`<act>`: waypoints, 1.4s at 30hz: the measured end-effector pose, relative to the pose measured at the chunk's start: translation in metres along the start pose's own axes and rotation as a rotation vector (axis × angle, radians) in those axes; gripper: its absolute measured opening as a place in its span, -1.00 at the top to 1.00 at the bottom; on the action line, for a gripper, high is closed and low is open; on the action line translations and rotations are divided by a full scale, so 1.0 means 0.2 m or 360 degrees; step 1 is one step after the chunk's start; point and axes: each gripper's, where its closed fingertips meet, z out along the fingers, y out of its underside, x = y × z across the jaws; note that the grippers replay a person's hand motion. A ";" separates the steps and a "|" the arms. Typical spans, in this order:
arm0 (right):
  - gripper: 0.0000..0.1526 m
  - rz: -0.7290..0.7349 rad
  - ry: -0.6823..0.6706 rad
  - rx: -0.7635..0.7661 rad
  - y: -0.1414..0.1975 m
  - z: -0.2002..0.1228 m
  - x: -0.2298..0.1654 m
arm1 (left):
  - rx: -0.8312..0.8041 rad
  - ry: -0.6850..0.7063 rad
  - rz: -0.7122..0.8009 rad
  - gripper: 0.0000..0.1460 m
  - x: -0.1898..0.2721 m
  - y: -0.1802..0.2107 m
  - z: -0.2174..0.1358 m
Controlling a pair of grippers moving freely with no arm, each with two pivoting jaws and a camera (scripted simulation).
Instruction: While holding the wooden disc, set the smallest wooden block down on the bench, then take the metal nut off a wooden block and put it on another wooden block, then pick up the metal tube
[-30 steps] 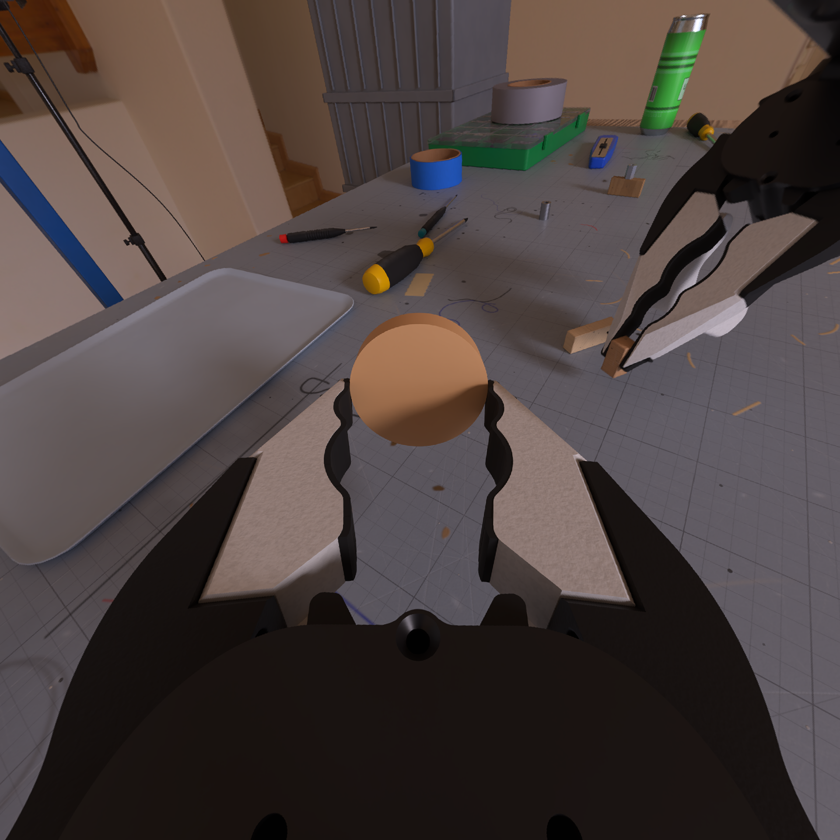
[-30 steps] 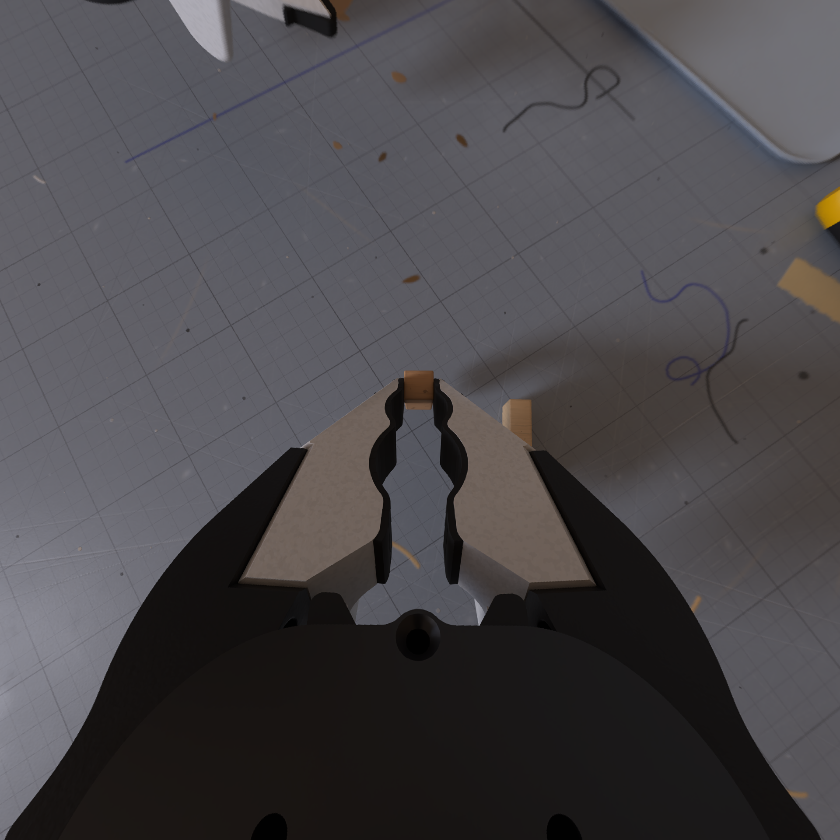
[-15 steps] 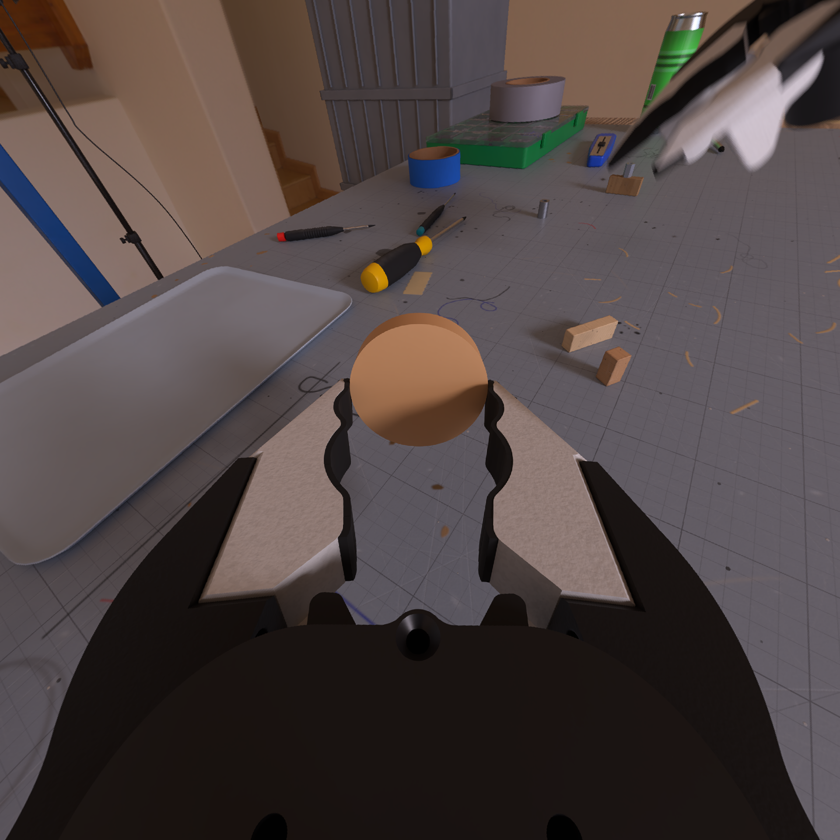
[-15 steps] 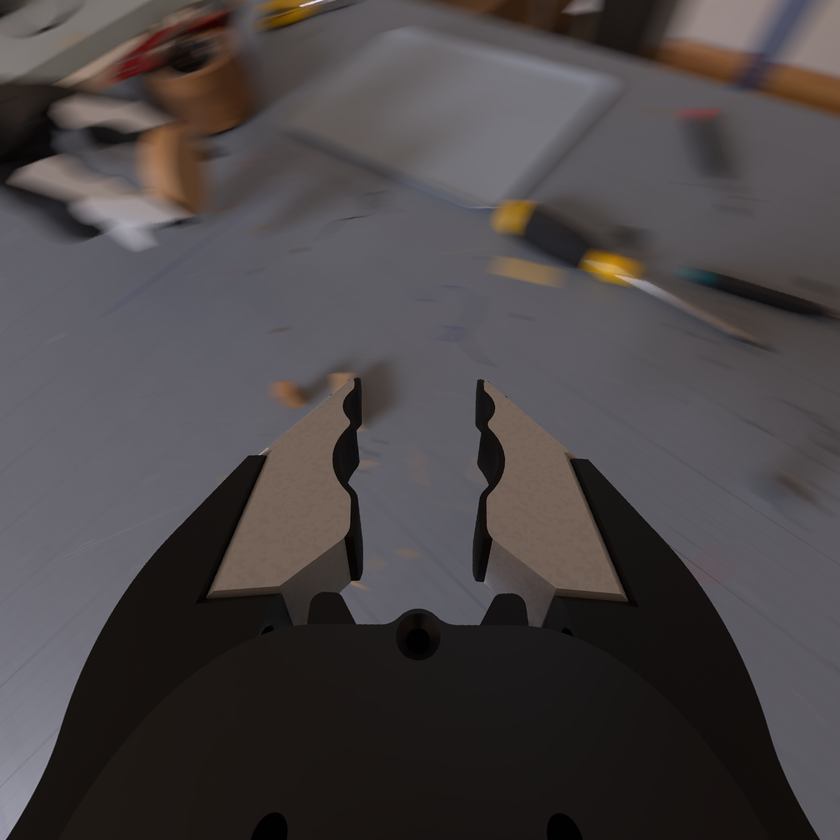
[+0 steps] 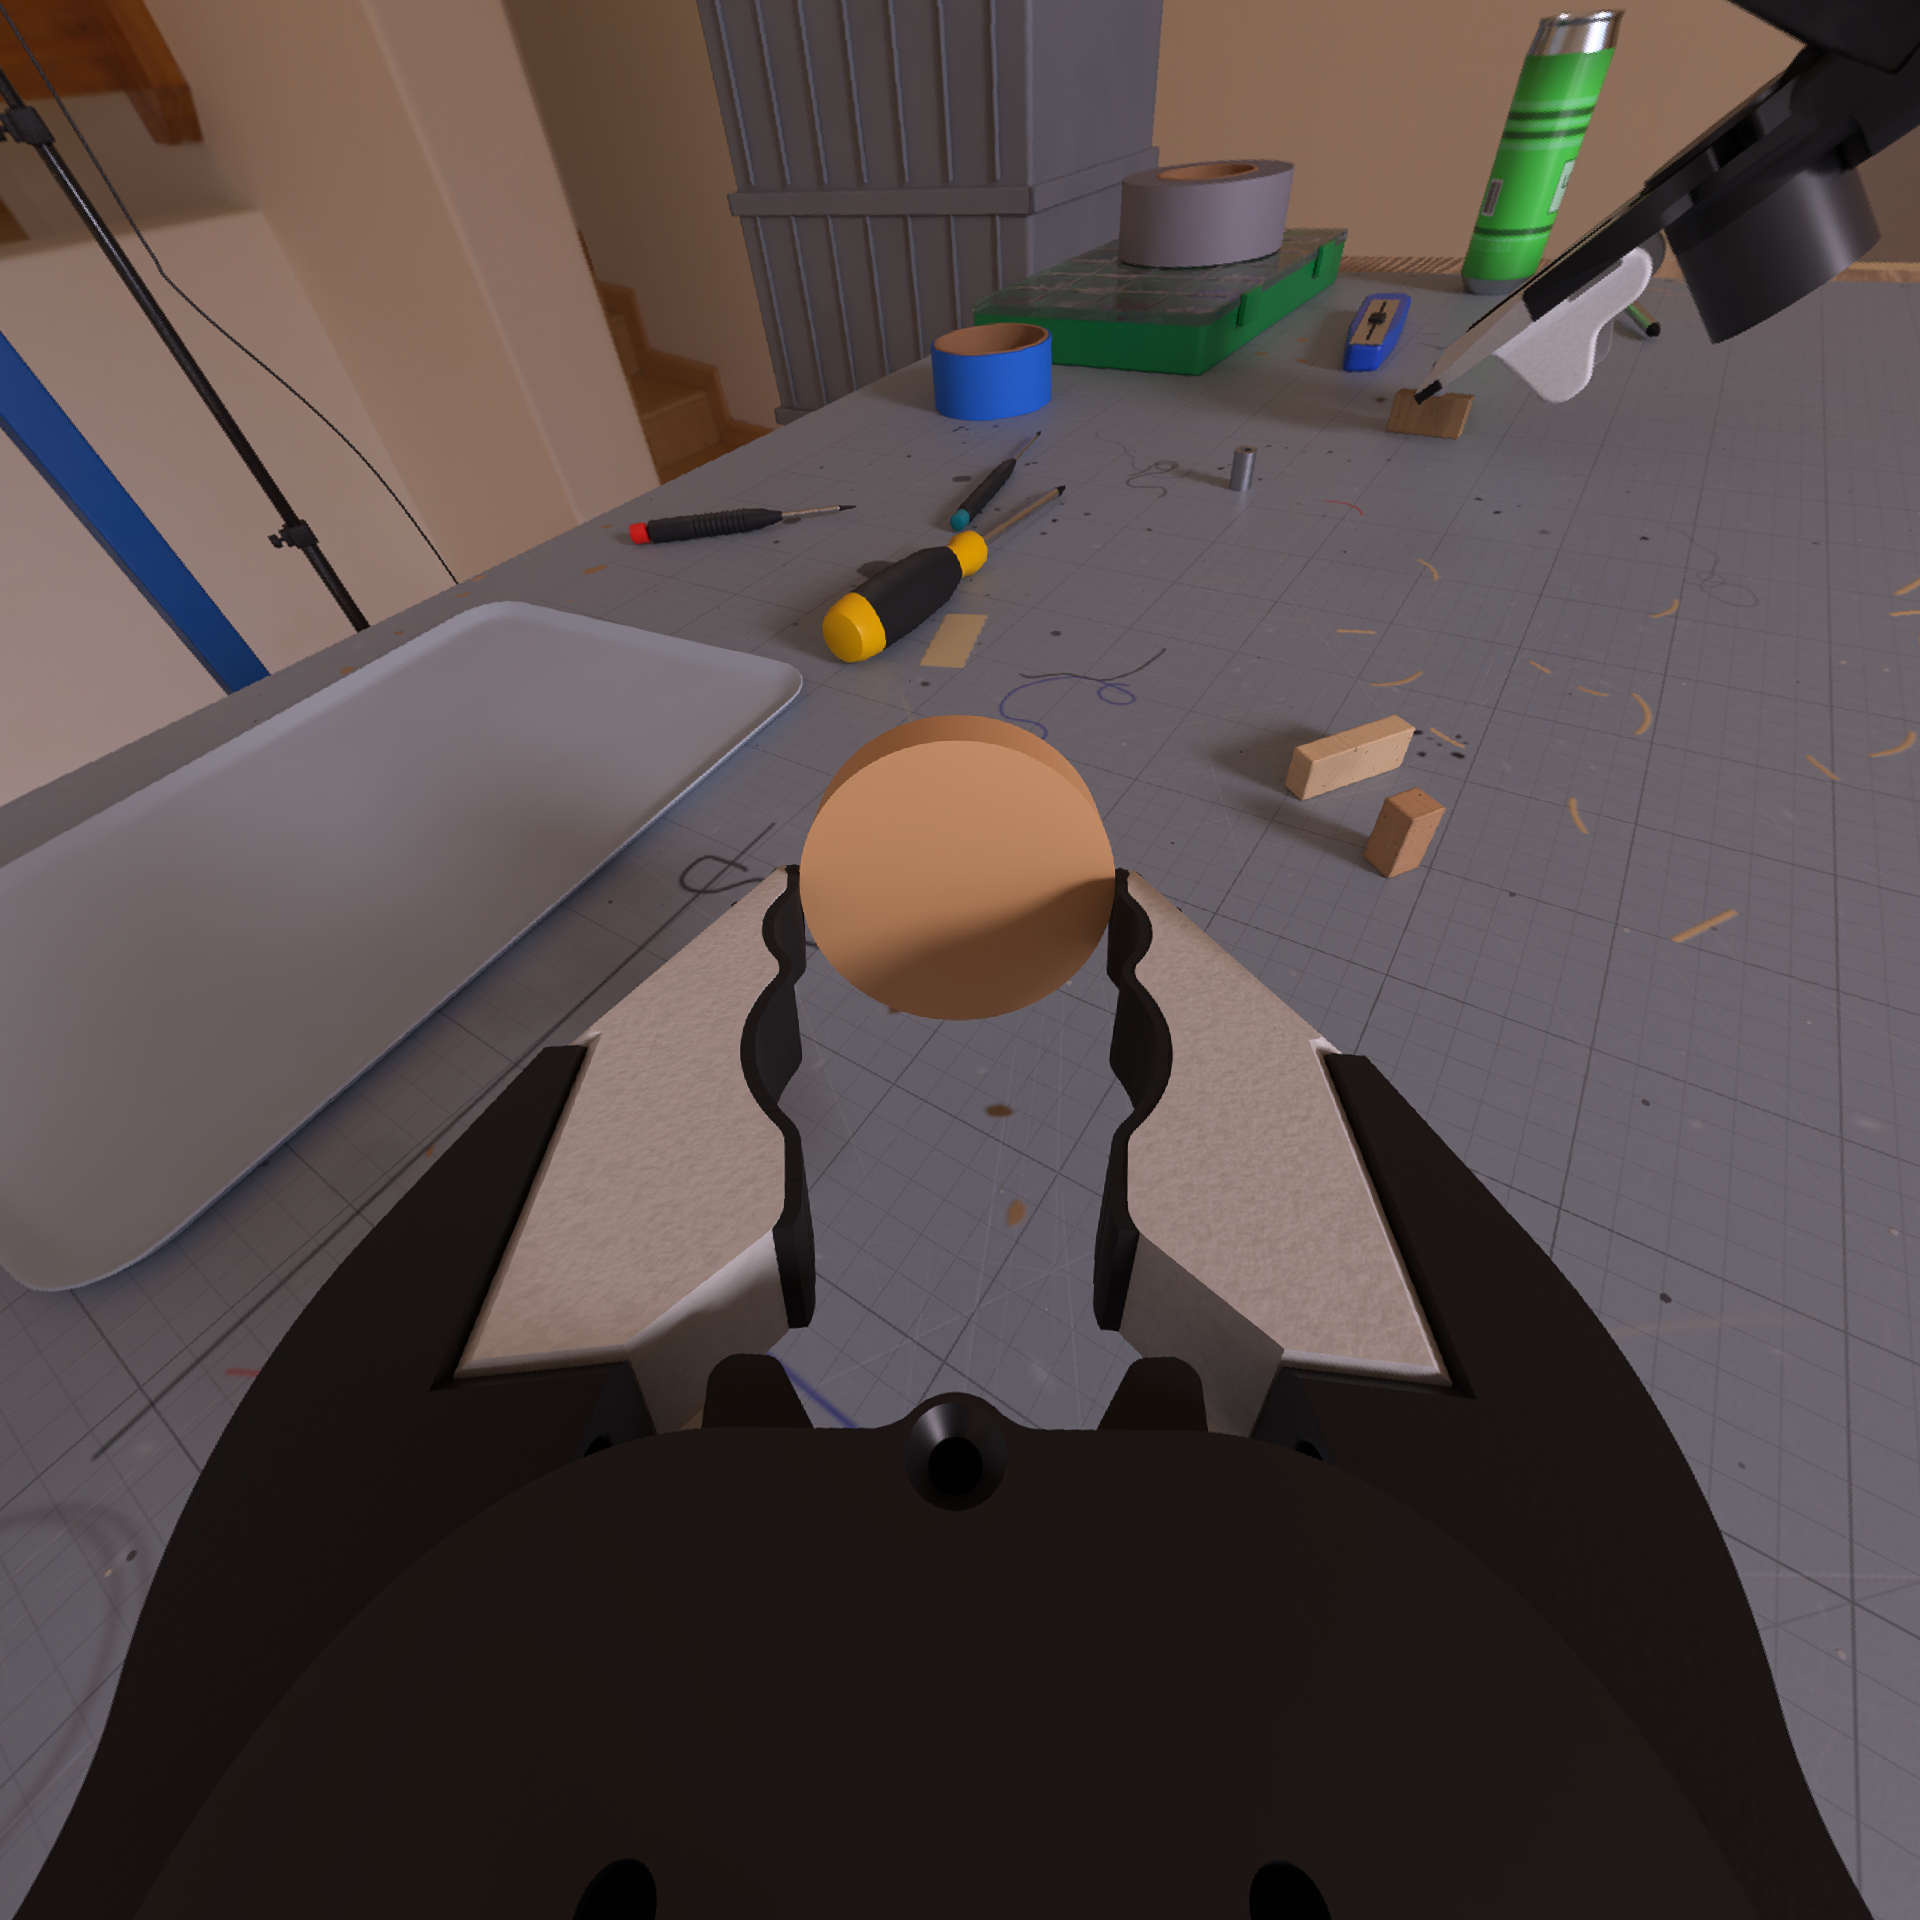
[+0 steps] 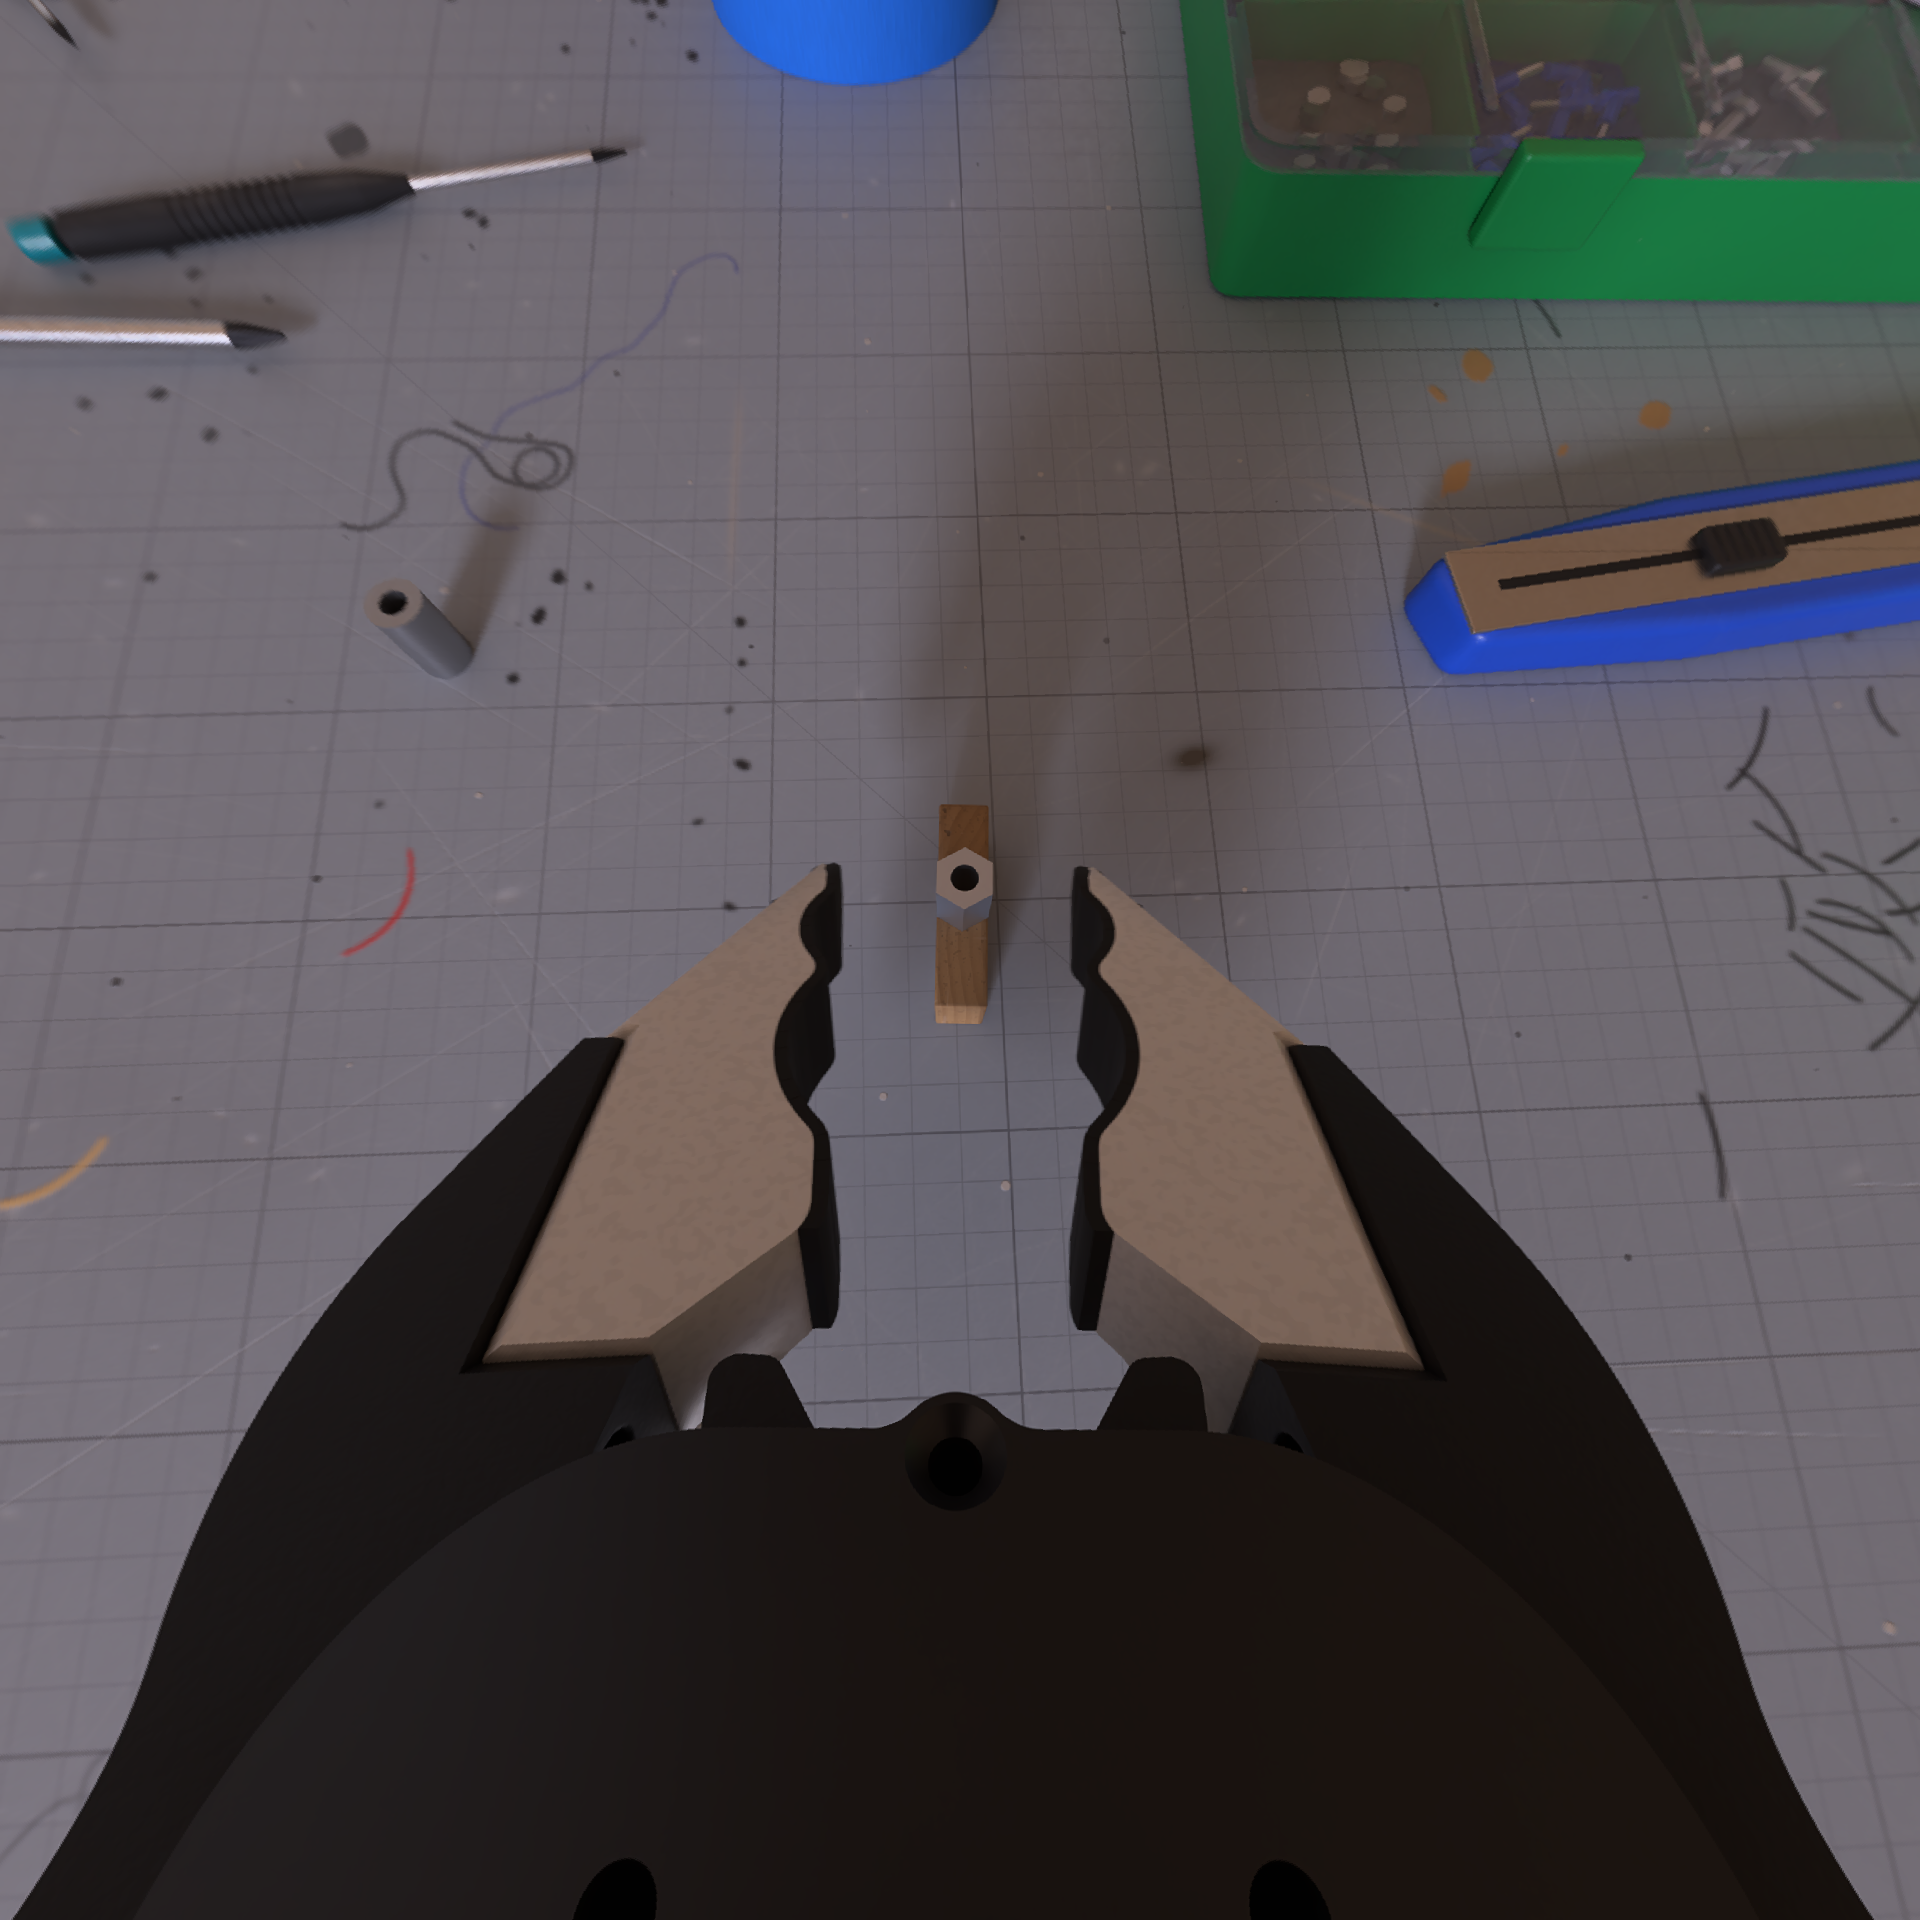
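My left gripper [image 5: 956, 883] is shut on the wooden disc [image 5: 956, 868] and holds it above the bench. The smallest wooden block [image 5: 1404, 831] lies on the mat beside a longer pale block [image 5: 1349, 756]. My right gripper [image 6: 956, 883] is open and looks straight down; the metal nut [image 6: 963, 885] sits between its fingertips, below them, on a narrow wooden block [image 6: 961, 966]. In the left wrist view that block [image 5: 1430, 414] lies far right under the right gripper [image 5: 1455, 374]. The metal tube [image 6: 419, 628] stands left of it, also in the left wrist view [image 5: 1242, 468].
A grey tray [image 5: 312, 883] lies at the left. Screwdrivers [image 5: 904, 592] and blue tape [image 5: 990, 369] lie mid-bench. A green parts box [image 6: 1558, 156] and a blue utility knife [image 6: 1683, 571] sit near the right gripper. A green can [image 5: 1538, 156] stands at the back.
My right gripper let go of the smallest block, left it on the mat, opened and moved far back over the block with the nut. The left gripper held still.
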 end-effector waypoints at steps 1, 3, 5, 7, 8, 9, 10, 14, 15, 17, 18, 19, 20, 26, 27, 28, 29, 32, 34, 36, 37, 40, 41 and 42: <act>0.49 -0.0026 0.0028 -0.0013 0.00 0.01 0.00 | -0.0001 0.0000 0.0002 0.20 0.00 0.00 0.00; 0.87 -0.0066 0.0096 -0.0050 0.01 0.01 0.02 | -0.0002 0.0001 0.0005 0.20 0.00 0.00 0.00; 0.87 -0.0063 0.0101 -0.0044 0.00 0.00 0.03 | 0.0001 0.0000 0.0007 0.20 0.00 0.00 0.00; 0.87 -0.0033 0.0091 0.0046 -0.05 -0.04 0.04 | 0.0003 -0.0001 0.0008 0.20 0.00 0.00 0.00; 0.87 -0.0025 0.0077 0.0082 -0.08 -0.06 0.03 | 0.0003 0.0000 0.0007 0.20 0.00 0.00 0.00; 0.87 -0.0021 0.0059 0.0110 -0.11 -0.10 0.03 | 0.0003 0.0000 0.0006 0.20 0.00 0.00 0.00; 0.87 -0.0018 0.0034 0.0150 -0.14 -0.14 0.01 | 0.0003 0.0001 0.0006 0.20 0.00 0.00 0.00; 0.87 -0.0041 -0.0136 0.0415 -0.34 -0.35 -0.15 | 0.0001 0.0001 0.0006 0.20 0.00 0.00 0.00; 0.87 -0.0095 -0.0175 0.0468 -0.39 -0.41 -0.22 | 0.0001 0.0001 0.0006 0.20 0.00 0.00 0.00; 0.87 -0.0279 -0.0272 0.0569 -0.47 -0.52 -0.41 | 0.0002 -0.0003 0.0005 0.20 0.00 0.00 0.00; 0.87 -0.0393 -0.0308 0.0593 -0.49 -0.56 -0.51 | 0.0004 -0.0006 0.0005 0.20 0.00 0.00 0.00; 0.87 -0.0534 -0.0335 0.0606 -0.49 -0.58 -0.63 | 0.0004 -0.0007 0.0005 0.20 0.00 0.00 0.00; 0.87 -0.0678 -0.0372 0.0602 -0.48 -0.59 -0.75 | 0.0003 -0.0006 0.0007 0.20 0.00 0.00 0.00; 0.87 -0.1039 -0.1036 0.0357 -0.14 -0.54 -1.49 | 0.0003 -0.0007 0.0014 0.20 0.00 0.00 0.00; 0.87 -0.1050 -0.1102 0.0324 -0.08 -0.51 -1.57 | 0.0004 -0.0007 0.0015 0.20 0.00 0.00 0.00; 0.87 -0.1051 -0.1124 0.0277 -0.02 -0.47 -1.63 | 0.0004 -0.0008 0.0017 0.20 0.00 0.00 0.00; 0.87 -0.1050 -0.1130 0.0218 0.03 -0.42 -1.67 | 0.0004 -0.0008 0.0020 0.20 0.00 0.00 0.00; 0.87 -0.1044 -0.1145 0.0098 0.15 -0.33 -1.75 | 0.0000 -0.0007 0.0029 0.20 0.01 0.00 0.00; 0.87 -0.1063 -0.1142 0.0083 0.17 -0.31 -1.77 | -0.0002 -0.0006 0.0028 0.20 0.01 0.00 0.00; 0.87 -0.1067 -0.1138 0.0095 0.17 -0.30 -1.78 | -0.0003 -0.0003 0.0021 0.20 0.01 0.00 0.00; 0.87 -0.1047 -0.1149 0.0107 0.17 -0.30 -1.79 | -0.0003 -0.0001 0.0015 0.20 0.01 0.00 0.00; 0.87 -0.1063 -0.1193 0.0105 0.23 -0.27 -1.81 | -0.0003 0.0003 0.0004 0.20 0.00 0.00 0.00; 0.87 -0.1082 -0.1179 0.0086 0.24 -0.26 -1.81 | -0.0003 0.0003 0.0004 0.20 0.00 0.00 0.00; 0.85 -0.1083 -0.1164 0.0087 0.24 -0.26 -1.81 | -0.0003 0.0003 0.0005 0.20 0.00 0.00 0.00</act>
